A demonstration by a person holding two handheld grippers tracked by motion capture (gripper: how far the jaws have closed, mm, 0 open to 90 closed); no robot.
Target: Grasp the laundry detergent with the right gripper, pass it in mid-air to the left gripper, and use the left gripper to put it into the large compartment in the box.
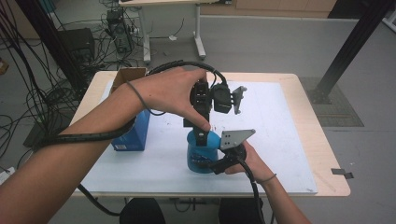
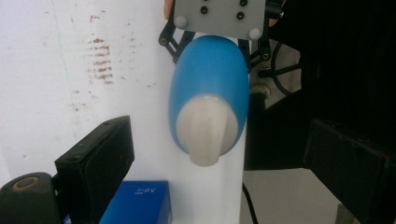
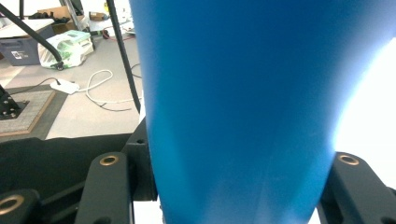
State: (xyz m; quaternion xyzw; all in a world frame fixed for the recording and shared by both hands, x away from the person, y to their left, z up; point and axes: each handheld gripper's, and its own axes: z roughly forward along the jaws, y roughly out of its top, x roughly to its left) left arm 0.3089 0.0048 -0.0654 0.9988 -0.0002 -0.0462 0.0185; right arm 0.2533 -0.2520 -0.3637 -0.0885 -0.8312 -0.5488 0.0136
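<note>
High view, left to right: a blue box (image 1: 133, 133) stands on the white mat (image 1: 280, 140); just right, the blue bottle (image 1: 201, 151) stands near the front edge. The left gripper (image 1: 201, 133) hangs above its white cap (image 2: 203, 130), jaws wide, empty. The right gripper (image 1: 219, 161) clamps the body — a skewed descent could tip it.

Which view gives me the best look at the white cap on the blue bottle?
The left gripper view: it looks down on the blue bottle and shows the white cap whole, between open fingers. The high view has the left gripper covering the bottle's top, and the right gripper view shows the bottle's blue side.
</note>
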